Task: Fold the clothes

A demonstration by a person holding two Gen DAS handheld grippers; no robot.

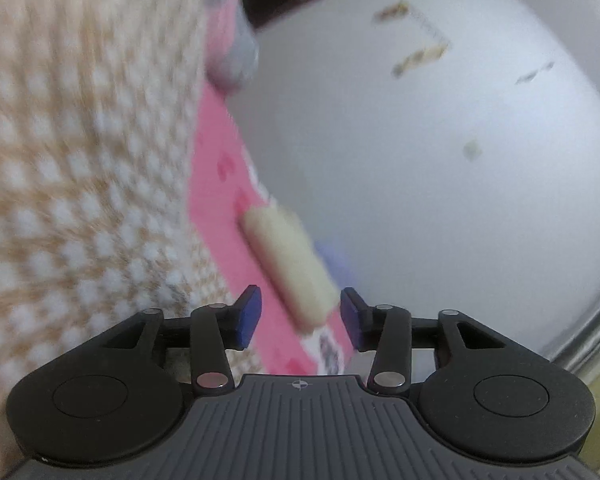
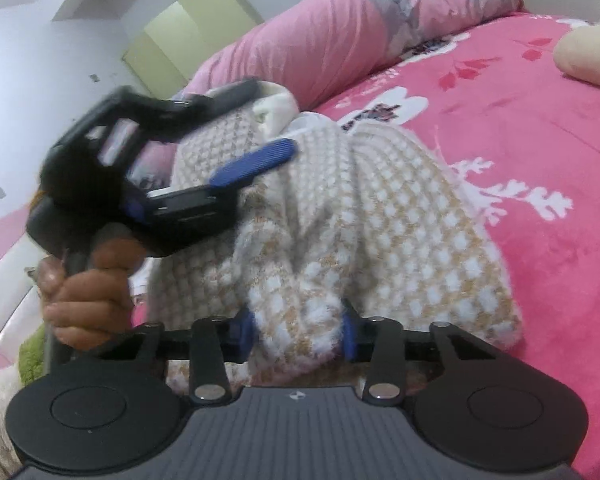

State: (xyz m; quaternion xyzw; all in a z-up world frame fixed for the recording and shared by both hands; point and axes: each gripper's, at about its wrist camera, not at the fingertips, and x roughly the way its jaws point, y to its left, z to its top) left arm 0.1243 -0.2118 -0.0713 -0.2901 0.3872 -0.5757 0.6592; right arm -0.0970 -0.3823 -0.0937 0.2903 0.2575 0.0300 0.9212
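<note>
A tan-and-white checked knit sweater lies bunched on a pink flowered bedsheet. My right gripper stands open, its blue pads wide apart with a thick fold of the sweater between them. In the right wrist view a hand holds my left gripper over the sweater's cream collar end, one blue finger lying across the knit. The left wrist view is blurred. There the sweater fills the left side, and the left gripper is open with no cloth between its pads.
A rolled pink-and-grey quilt lies along the far side of the bed. A cream pillow sits at the right, also visible as a cream roll ahead of the left gripper. A white wall is beyond, and something green lies at the lower left.
</note>
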